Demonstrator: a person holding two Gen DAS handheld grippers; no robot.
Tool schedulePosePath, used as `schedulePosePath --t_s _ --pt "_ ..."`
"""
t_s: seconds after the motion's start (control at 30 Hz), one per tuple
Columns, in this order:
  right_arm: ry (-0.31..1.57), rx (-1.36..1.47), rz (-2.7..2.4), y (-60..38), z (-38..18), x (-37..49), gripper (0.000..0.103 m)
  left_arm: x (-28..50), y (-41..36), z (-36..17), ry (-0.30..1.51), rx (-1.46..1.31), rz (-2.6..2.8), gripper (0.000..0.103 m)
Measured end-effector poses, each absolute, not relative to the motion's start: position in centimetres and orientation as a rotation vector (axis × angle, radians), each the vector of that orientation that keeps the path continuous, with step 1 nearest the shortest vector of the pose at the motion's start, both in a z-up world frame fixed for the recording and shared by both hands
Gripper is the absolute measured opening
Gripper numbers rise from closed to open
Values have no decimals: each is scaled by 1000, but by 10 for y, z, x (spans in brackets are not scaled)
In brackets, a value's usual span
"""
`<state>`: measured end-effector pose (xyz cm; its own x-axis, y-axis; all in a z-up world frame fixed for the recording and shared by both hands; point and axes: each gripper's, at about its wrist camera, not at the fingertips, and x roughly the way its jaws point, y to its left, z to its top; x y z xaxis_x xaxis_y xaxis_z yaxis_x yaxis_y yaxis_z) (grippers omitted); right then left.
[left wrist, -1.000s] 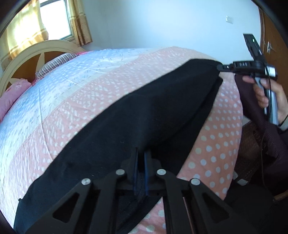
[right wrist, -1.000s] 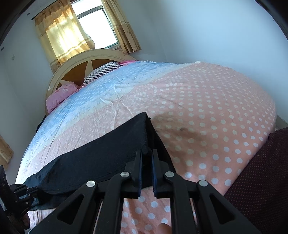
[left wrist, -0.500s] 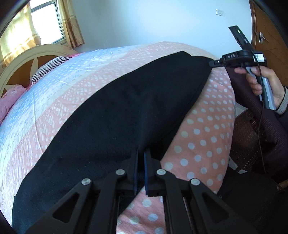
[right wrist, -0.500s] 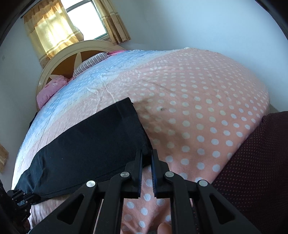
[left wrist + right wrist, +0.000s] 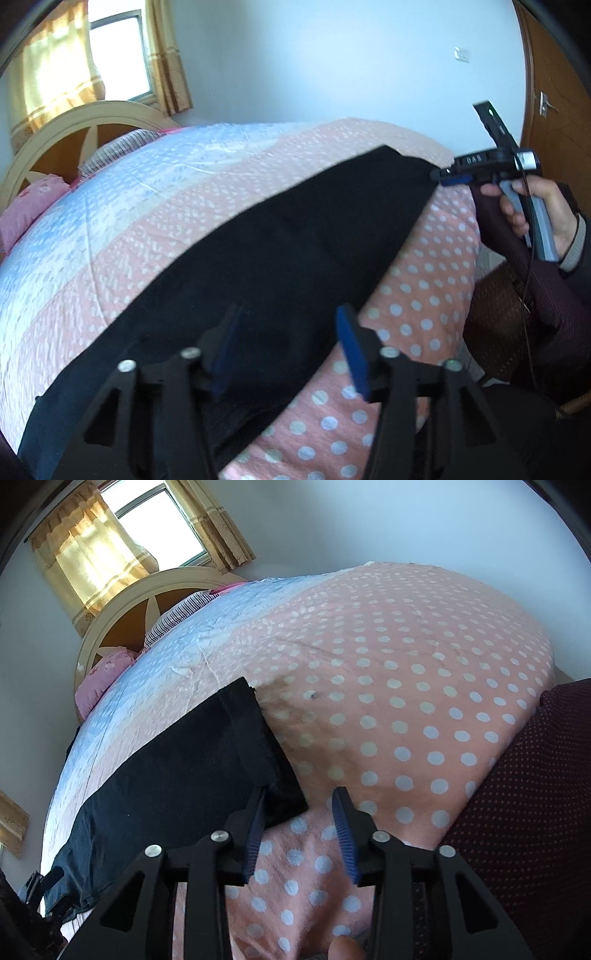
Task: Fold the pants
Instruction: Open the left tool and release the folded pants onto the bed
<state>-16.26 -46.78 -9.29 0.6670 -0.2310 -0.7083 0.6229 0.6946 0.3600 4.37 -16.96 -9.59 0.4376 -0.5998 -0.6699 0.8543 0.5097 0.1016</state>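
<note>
While black pants (image 5: pixel 280 258) lie flat on bedspread (image 5: pixel 406 686), both hand-held grippers, L (image 5: pixel 288 332) & R (image 5: pixel 299 819), gape, gripping nothing.

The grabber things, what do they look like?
Both have black angular frames with silver screws and blue ribbed pads on the fingers. The right gripper shows white lettering, a green light, a grey-blue handle and a thin black cable; the hand wears a dark sleeve.

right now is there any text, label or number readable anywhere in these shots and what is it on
"DAS" in pale letters, slightly soft, on the black body of the right tongs, seen in the left wrist view.
White wall plate: any marking is too small and blurred to read.
Nothing readable on the black fabric pants, the pink polka-dot bedspread, or in the right wrist view.
</note>
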Motion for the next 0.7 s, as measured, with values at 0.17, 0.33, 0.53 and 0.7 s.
schedulePosePath --t_s 0.17,0.33,0.53,0.7 --pt "674 634 -525 -468 -93 -165 41 52 -160 -93 601 453 -868 59" --pt "658 640 -536 -469 -91 -168 41 63 -153 -94 614 433 -814 65" --pt "592 590 -632 -469 -77 -180 50 82 -121 -92 603 324 -694 83" --pt "571 559 -650 -473 -63 -177 50 103 -105 -107 665 306 -609 83"
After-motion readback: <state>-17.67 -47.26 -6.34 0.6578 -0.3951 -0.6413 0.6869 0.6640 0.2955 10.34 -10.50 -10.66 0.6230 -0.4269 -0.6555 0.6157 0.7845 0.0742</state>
